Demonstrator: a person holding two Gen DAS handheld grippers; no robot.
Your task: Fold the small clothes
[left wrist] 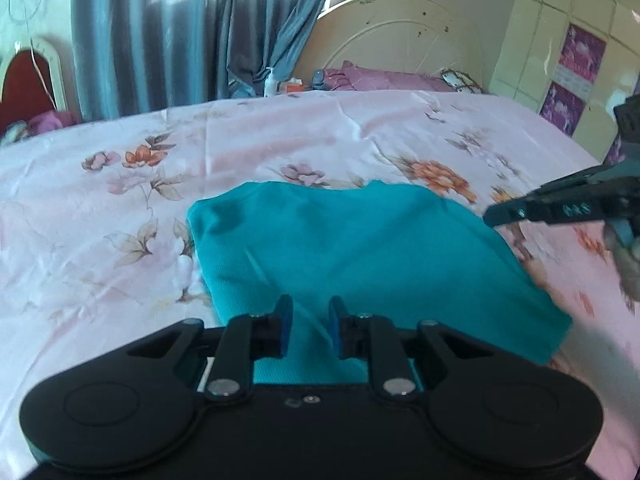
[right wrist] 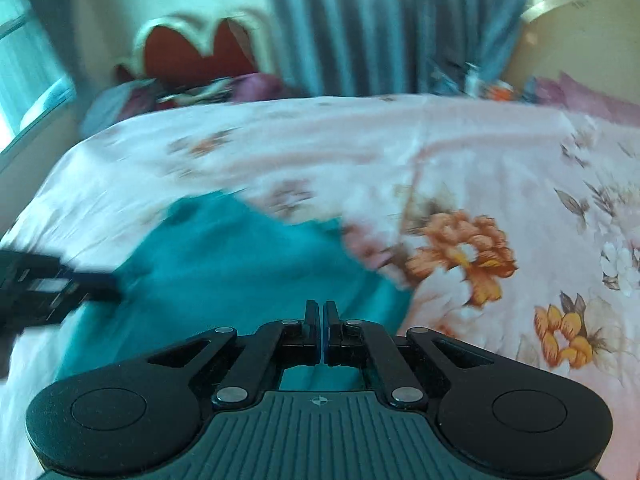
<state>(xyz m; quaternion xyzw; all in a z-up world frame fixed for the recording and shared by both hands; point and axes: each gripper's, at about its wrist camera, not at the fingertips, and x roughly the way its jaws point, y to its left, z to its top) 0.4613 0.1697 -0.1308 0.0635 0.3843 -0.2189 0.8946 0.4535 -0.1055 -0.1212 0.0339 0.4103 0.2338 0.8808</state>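
Observation:
A teal garment (left wrist: 360, 248) lies folded on the floral bed sheet (left wrist: 120, 200). My left gripper (left wrist: 310, 320) is open, its blue pads just above the garment's near edge, holding nothing. My right gripper (right wrist: 322, 320) is shut with nothing visible between its pads, over the garment's near right part (right wrist: 224, 264). In the left wrist view the right gripper (left wrist: 496, 216) comes in from the right, near the garment's right edge. In the right wrist view the left gripper's body (right wrist: 48, 284) shows blurred at the left edge.
The bed's pink floral sheet (right wrist: 480, 184) spreads all around the garment. Purple pillows (left wrist: 384, 78) and a cream headboard (left wrist: 400, 28) are at the far side. Blue-grey curtains (left wrist: 160, 32) hang behind. A red chair back (right wrist: 200, 50) stands beyond the bed.

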